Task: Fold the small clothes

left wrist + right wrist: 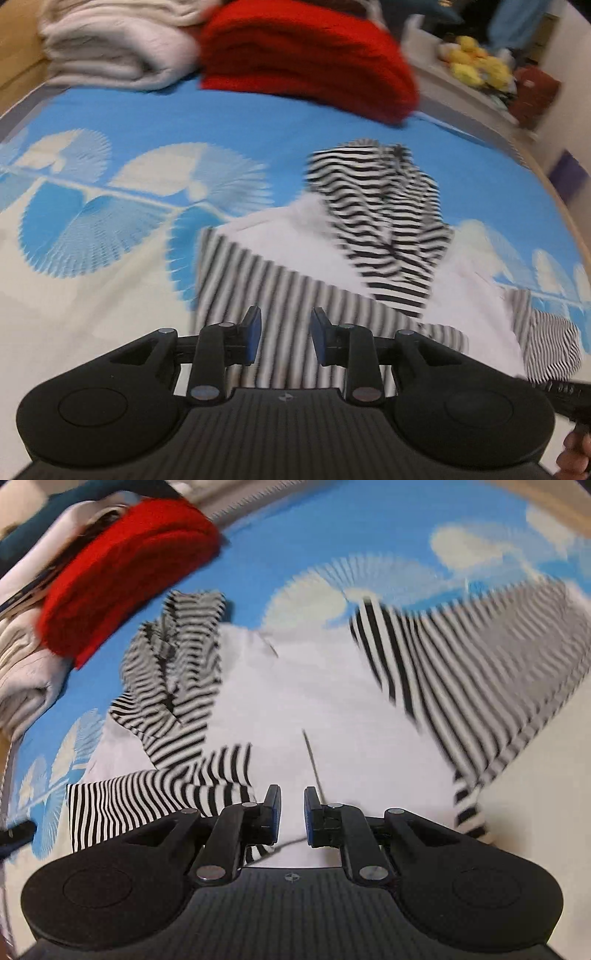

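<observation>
Currently striped garment [332, 266] lies partly folded on the blue patterned bed sheet [184, 118]. Left gripper [286, 334] jaws narrowly apart, empty, above it. Right gripper [291, 814] jaws nearly closed, gripping nothing. Red folded cloth [306, 59] behind.

Bedspread [92, 302] left free; red stack [306, 66] blocks far edge

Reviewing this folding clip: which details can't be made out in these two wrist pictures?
- Striped garment: motion blur in both views smears its folds and edges; its near part is hidden behind the left hand-held gripper.
- Yellow items, left wrist view: too small and blurred to identify.
- Red folded cloth: blurred in the right wrist view.
</observation>
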`<act>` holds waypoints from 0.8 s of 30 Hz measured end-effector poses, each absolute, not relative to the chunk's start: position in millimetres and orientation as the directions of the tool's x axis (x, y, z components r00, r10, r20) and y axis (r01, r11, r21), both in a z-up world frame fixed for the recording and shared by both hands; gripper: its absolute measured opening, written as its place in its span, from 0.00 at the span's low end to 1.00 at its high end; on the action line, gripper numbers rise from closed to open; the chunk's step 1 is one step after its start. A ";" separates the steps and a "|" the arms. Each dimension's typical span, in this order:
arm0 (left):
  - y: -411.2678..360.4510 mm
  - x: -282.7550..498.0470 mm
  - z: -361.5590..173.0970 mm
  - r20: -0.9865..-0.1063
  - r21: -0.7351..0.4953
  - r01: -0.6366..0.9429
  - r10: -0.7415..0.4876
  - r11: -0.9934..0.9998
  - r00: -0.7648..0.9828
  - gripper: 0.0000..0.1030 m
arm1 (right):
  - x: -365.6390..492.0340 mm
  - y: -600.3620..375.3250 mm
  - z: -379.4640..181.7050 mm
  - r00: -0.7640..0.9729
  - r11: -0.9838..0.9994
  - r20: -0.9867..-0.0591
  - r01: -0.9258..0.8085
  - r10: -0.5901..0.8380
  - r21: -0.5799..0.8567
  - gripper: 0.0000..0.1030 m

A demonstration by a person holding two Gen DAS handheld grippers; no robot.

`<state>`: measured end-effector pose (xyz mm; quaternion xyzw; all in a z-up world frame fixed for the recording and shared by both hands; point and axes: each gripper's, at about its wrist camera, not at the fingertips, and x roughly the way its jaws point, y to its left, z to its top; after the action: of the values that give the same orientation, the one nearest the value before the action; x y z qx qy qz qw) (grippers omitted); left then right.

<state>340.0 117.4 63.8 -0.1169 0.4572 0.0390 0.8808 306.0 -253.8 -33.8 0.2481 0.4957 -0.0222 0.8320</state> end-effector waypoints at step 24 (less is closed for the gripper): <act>130.9 354.5 47.6 -0.862 -0.162 -0.178 -0.051 0.971 0.504 0.31 | 305.9 -273.4 -32.3 0.615 0.889 -0.789 0.352 0.017 0.293 0.05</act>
<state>354.5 130.9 47.6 -0.1153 0.4967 0.0367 0.8595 305.9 -273.4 -32.3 0.2152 0.4283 -0.0960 0.8724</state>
